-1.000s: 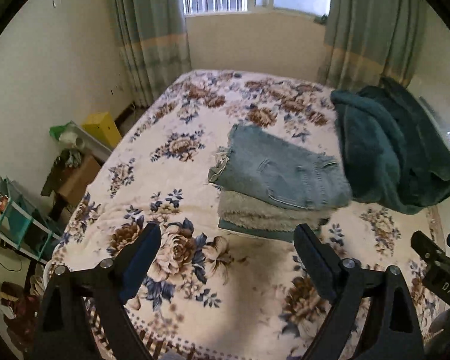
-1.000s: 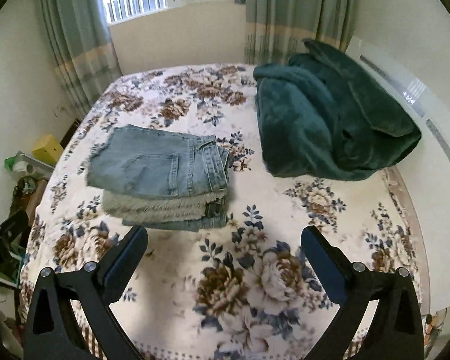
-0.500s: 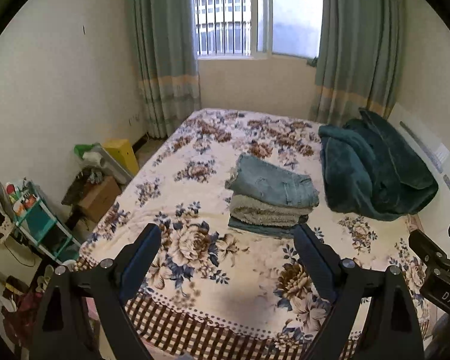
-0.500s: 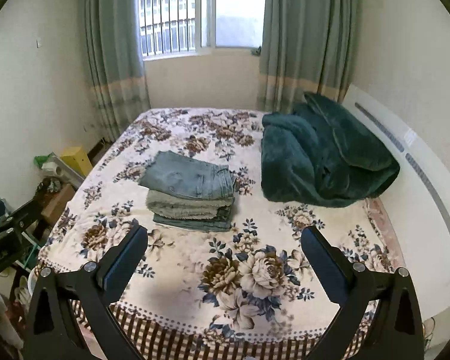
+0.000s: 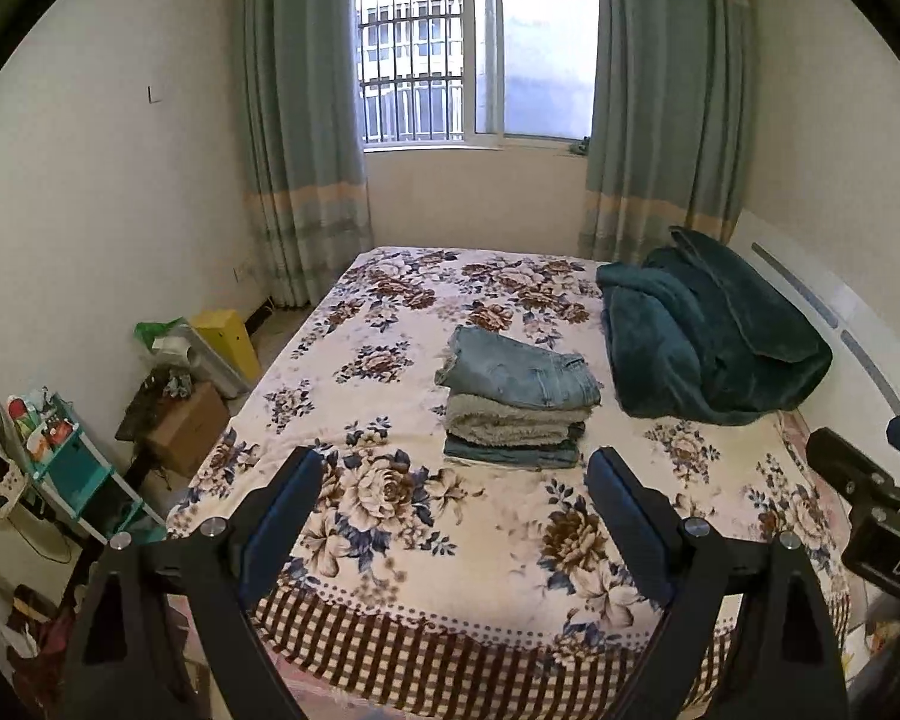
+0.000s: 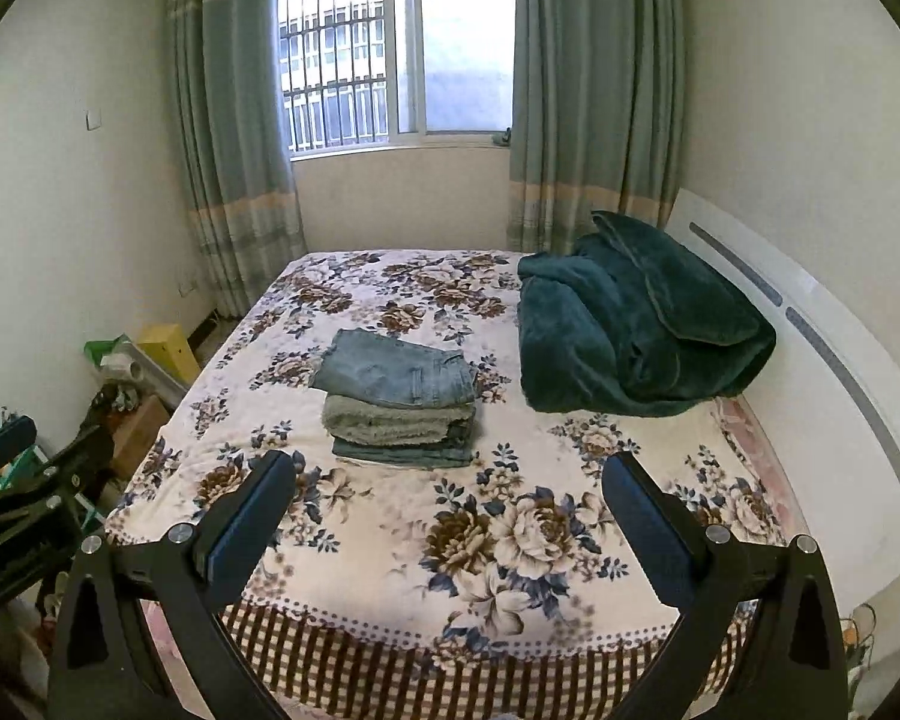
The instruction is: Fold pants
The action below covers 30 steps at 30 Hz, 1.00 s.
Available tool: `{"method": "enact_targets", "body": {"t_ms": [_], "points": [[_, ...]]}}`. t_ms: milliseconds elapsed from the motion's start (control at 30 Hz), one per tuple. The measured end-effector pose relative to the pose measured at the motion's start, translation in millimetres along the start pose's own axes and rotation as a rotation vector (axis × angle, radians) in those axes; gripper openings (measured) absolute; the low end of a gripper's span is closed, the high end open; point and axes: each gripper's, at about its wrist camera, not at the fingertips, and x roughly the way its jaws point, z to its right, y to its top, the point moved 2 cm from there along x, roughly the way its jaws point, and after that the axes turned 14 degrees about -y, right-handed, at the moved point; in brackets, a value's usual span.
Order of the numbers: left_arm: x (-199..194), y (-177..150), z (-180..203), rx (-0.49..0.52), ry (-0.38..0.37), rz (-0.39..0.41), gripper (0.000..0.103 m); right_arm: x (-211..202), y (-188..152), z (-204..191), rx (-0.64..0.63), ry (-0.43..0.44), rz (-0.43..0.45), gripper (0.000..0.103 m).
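A stack of folded pants (image 5: 519, 402) lies in the middle of the bed, light blue jeans on top, a grey-green fleecy pair under them and a darker pair at the bottom; it also shows in the right wrist view (image 6: 399, 399). My left gripper (image 5: 456, 501) is open and empty, held back over the bed's near edge, well short of the stack. My right gripper (image 6: 450, 507) is open and empty, likewise far back from the stack.
The bed has a floral cover (image 5: 390, 480) with a checked hem. A dark green blanket (image 5: 708, 342) is heaped at the right by the white headboard (image 6: 810, 360). Boxes and a teal shelf (image 5: 72, 468) crowd the floor at the left. The window and curtains are beyond.
Both grippers have pulled back and up from the bed; the stack now looks smaller and farther, and the whole room shows. The stack has not moved.
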Motion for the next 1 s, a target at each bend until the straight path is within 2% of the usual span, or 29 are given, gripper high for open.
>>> {"method": "enact_targets", "body": {"t_ms": [67,100,367,1000], "points": [[-2,-3,1,0.009,-0.008,-0.005,0.102,-8,-4,0,0.008,0.001,0.002,0.103],[-6,-4,2,0.012,-0.007,-0.003,0.102,-11,-6,0,0.011,0.001,0.002,0.103],[-23,-11,0,0.029,-0.007,0.023,0.102,-20,-15,-3,0.015,-0.003,-0.015,0.103],[-40,-21,-9,0.008,0.001,0.02,0.102,-41,-21,-4,0.025,0.016,-0.031,0.103]]}}
